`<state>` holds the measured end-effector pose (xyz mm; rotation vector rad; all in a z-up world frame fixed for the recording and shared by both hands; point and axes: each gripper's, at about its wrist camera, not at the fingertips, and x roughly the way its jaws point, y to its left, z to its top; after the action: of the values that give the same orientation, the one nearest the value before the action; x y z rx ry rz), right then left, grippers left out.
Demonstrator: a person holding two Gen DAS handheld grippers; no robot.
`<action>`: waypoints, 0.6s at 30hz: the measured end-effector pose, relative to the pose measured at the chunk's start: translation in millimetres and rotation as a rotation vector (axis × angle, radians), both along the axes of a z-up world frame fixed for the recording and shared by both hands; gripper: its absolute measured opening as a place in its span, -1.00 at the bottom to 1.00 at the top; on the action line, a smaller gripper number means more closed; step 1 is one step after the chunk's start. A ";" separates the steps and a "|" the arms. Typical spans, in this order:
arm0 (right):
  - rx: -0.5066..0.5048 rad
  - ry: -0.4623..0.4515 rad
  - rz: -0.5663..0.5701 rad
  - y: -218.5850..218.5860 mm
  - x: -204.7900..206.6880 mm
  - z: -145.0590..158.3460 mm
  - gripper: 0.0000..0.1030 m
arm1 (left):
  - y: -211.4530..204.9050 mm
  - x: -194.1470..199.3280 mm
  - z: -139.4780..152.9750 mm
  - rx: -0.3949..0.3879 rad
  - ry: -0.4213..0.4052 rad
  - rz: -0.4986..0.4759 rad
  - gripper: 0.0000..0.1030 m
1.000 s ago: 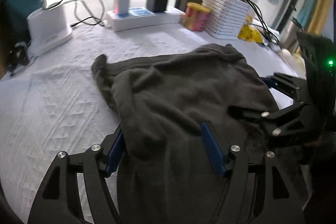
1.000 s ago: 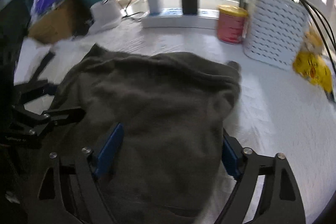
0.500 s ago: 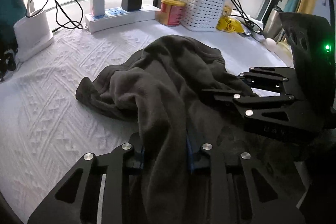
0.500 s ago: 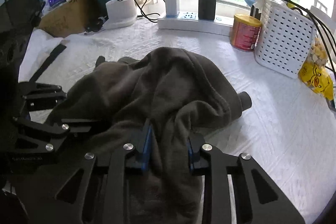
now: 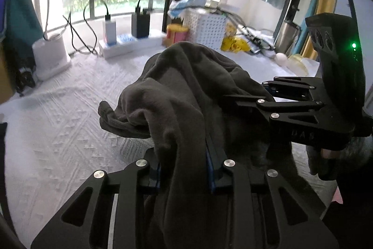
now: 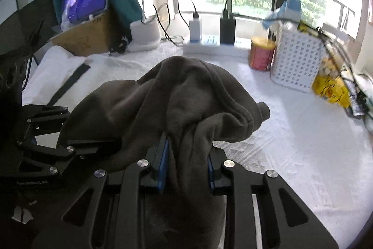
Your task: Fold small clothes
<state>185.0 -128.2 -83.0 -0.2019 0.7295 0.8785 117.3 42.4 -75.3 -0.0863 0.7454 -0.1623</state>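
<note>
A dark grey fleece garment [image 5: 186, 90] is bunched and lifted off the white textured table cover [image 5: 58, 132]. My left gripper [image 5: 184, 167] is shut on a fold of the garment at its near edge. My right gripper [image 6: 186, 155] is shut on another fold of the same garment [image 6: 186, 95]. The right gripper also shows in the left wrist view [image 5: 291, 104], close beside on the right. The left gripper shows at the left of the right wrist view [image 6: 46, 132]. A sleeve end [image 6: 263, 109] hangs to the right.
At the back stand a white power strip with chargers [image 5: 130, 43], a red and yellow can [image 6: 261, 55], a white perforated basket [image 6: 296, 60], a yellow bag [image 6: 331, 88] and a white lamp base [image 5: 50, 57]. A cardboard box [image 6: 81, 39] is at the back left.
Both grippers closed on the garment's near edge and raised it. The cloth went from lying flat to bunched and lifted, with the far part drawn up off the table.
</note>
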 end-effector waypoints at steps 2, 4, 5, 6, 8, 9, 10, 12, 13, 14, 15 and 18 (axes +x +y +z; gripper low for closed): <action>0.012 -0.024 -0.003 -2.5 -7.3 9.8 -0.49 | -3.1 -8.8 7.6 0.014 -0.030 -0.002 -0.43; 0.021 -0.051 -0.007 -5.6 -16.4 20.5 -0.49 | -4.2 -15.6 14.0 0.019 -0.052 -0.003 -0.42; 0.025 -0.061 -0.008 -7.5 -19.9 24.2 -0.49 | -4.5 -20.1 17.7 0.020 -0.066 -0.001 -0.42; 0.029 -0.072 -0.009 -8.7 -23.5 28.0 -0.49 | -4.2 -23.1 20.7 0.019 -0.075 0.000 -0.43; 0.037 -0.098 -0.012 -12.3 -32.4 36.7 -0.49 | -4.4 -33.4 28.0 0.018 -0.101 0.002 -0.43; 0.041 -0.111 -0.013 -14.0 -37.5 41.4 -0.49 | -4.8 -37.5 30.4 0.019 -0.111 0.003 -0.43; 0.043 -0.121 -0.014 -15.4 -41.8 44.6 -0.49 | -5.9 -40.2 33.2 0.019 -0.123 0.003 -0.43; 0.052 -0.141 -0.017 -18.2 -50.1 52.9 -0.49 | -7.9 -48.7 40.6 0.023 -0.151 0.004 -0.43; 0.058 -0.152 -0.018 -19.6 -54.9 57.2 -0.49 | -9.0 -54.2 44.7 0.028 -0.169 0.005 -0.43; 0.065 -0.166 -0.020 -21.0 -60.4 62.1 -0.49 | -10.1 -57.7 47.6 0.033 -0.183 0.006 -0.43; 0.071 -0.179 -0.021 -21.8 -65.6 66.4 -0.49 | -10.7 -62.6 51.7 0.036 -0.199 0.006 -0.43; 0.094 -0.220 -0.020 -24.6 -81.3 81.8 -0.50 | -12.8 -77.5 64.4 0.045 -0.244 0.009 -0.43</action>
<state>103.7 -152.7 -1.2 -0.2037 0.4836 0.8538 39.9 29.6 -10.9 -0.0263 0.5050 -0.1441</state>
